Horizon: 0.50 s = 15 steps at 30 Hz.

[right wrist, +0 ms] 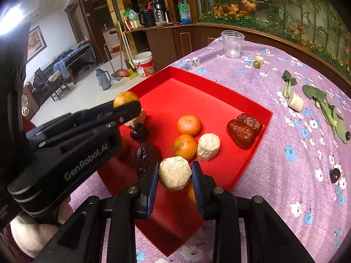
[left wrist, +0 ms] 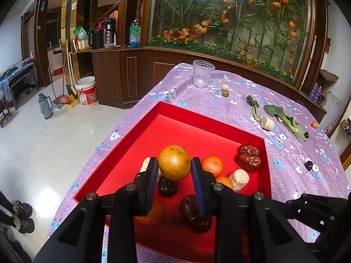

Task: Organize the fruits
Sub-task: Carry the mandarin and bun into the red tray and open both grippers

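1. Between the blue pads of the left claw (left wrist: 174,164) sat a round, yellow-orange, dimpled citrus fruit (left wrist: 174,162), gripped on both sides and held above the floor of the shallow red cardboard tray (left wrist: 210,118).
2. The right claw (right wrist: 174,172) was closed likewise on a pale, crumbly, many-sided white chunk (right wrist: 174,172), raised over the tray's near corner.
3. Both claws seemed to be at the placing step: each carried its piece over the tray and neither had let go.
4. The next move probably called for lowering each piece to a bare patch of red floor, then opening the jaws without nudging neighbours.
5. Already in the tray lay two small orange mandarins (right wrist: 188,125), another white chunk (right wrist: 208,146), wrinkled dark-red dates (right wrist: 243,129) by the far wall, and dark glossy plum-like fruits (right wrist: 139,132).
6. Out on the counter's purple flowered cloth (right wrist: 285,153) remained leafy green vegetable stalks (right wrist: 324,109), a white cylindrical piece (right wrist: 296,102), a small green olive-like fruit (right wrist: 256,64), a dark round fruit (right wrist: 335,175) and a clear plastic cup (right wrist: 233,43).
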{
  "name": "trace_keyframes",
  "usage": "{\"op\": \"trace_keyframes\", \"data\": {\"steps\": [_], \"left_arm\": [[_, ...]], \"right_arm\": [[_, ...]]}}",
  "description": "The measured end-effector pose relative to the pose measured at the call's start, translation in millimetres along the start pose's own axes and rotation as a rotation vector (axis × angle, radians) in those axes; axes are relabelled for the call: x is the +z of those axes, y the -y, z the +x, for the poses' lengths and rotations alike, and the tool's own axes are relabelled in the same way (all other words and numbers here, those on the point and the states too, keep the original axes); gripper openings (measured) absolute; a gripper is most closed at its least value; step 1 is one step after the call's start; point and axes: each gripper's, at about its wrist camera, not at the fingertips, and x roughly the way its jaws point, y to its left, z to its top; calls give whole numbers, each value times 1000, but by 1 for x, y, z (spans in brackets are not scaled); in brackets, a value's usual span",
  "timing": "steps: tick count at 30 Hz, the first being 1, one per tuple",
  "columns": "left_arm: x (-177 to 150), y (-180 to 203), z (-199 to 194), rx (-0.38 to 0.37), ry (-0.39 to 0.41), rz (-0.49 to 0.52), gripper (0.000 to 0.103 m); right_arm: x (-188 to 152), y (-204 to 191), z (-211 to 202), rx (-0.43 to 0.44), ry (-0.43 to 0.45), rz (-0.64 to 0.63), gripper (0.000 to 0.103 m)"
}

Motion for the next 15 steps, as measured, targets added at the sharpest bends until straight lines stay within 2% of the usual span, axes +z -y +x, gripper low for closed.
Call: {"op": "trace_keyframes", "data": {"steps": [4,6,7,11,14,15], "left_arm": [[0,0,-1,-2,4,0,31],[1,-2,-3,-11,19,-8,38],[2,-4,-5,-14,29,-17,45],[6,-8,-11,-17,56,-43,49],[7,-9,-19,1,83,-54,68],[7,-9,-22,4,93,-57,74]], "right_arm": [[-2,-2,3,12,-6,-4,33],[-3,-4,7,13,-16,-12,33],[-4,-6,9,12,-21,-16,33],[-8,-12,11,18,-28,-24,33],[-9,-14,8,22,-21,-29,35],[-10,-13,6,22,-15,-25,41]]}}
